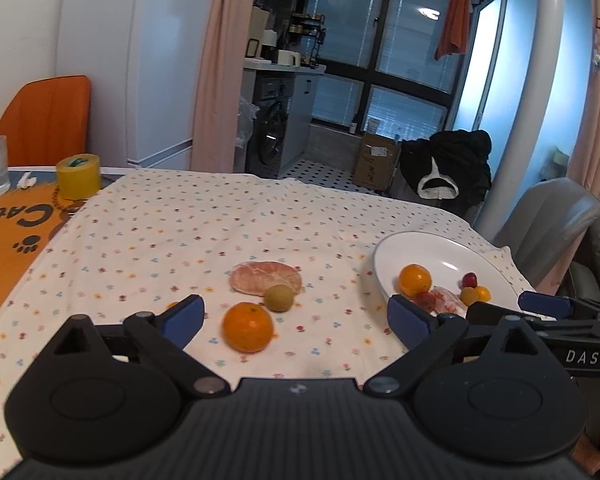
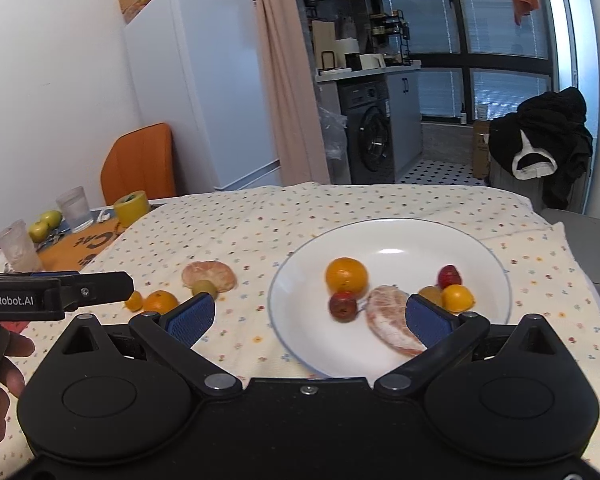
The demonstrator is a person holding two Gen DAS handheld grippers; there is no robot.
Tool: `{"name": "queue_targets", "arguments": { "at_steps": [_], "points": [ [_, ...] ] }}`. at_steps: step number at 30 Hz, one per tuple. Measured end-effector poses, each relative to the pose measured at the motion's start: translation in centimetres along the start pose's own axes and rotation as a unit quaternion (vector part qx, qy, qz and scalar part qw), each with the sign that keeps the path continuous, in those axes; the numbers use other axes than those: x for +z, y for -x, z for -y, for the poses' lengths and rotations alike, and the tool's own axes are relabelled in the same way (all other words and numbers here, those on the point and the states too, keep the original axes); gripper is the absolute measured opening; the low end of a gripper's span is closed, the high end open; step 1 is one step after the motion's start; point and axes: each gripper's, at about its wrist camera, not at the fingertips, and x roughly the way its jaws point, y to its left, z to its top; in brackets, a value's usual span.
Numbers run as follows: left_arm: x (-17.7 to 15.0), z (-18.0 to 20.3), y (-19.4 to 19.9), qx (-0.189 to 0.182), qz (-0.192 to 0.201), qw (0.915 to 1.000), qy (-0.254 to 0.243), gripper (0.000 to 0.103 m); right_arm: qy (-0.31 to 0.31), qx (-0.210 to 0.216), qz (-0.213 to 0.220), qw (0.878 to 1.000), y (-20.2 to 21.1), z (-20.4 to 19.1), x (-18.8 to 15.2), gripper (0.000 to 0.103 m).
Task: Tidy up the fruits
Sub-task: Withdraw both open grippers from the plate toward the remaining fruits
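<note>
Left gripper (image 1: 296,316): jaws wide apart, nothing between them, hanging low in the centre of the left wrist frame with the loose orange (image 1: 248,327) right between its blue pads.
Right gripper (image 2: 308,316): also spread open and empty, sitting over the near rim of the white plate (image 2: 496,256) in the lower middle of its frame.
On the plate: an orange (image 2: 347,276), a peeled segment (image 2: 392,324), a dark red fruit (image 2: 343,306), and a little cluster at the right, a red one (image 2: 449,276) and a small orange one (image 2: 457,298).
On the cloth: besides the loose orange, a green fruit (image 1: 279,298) touches a peeled citrus half (image 1: 266,278) mid-frame, and a tiny orange piece (image 2: 133,301) lies further left.
Step in hand: looks like the left side lines up on the loose orange.
How to do it well: come down with pads either side of its widest part, close gently since it can roll, and keep clear of the green fruit just behind.
Watch out: the two grippers sit close at the plate's left edge; carry in high and drop into the bare far side.
</note>
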Motion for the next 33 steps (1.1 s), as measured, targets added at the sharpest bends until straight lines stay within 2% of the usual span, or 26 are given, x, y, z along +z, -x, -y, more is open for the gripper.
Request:
{"name": "queue_targets", "arguments": {
  "at_steps": [17,33],
  "points": [
    [0.1,-4.4,1.7,0.039,0.013,0.9988,0.026,0.097,0.012,0.040,-0.015,0.999,-1.7,-3.8,0.3,0.103],
    [-0.9,-7.2,0.1,0.054,-0.001,0.9975,0.046,0.094,0.019,0.081,-0.034,0.996,-4.1,-6.0,0.7,0.101]
  ]
}}
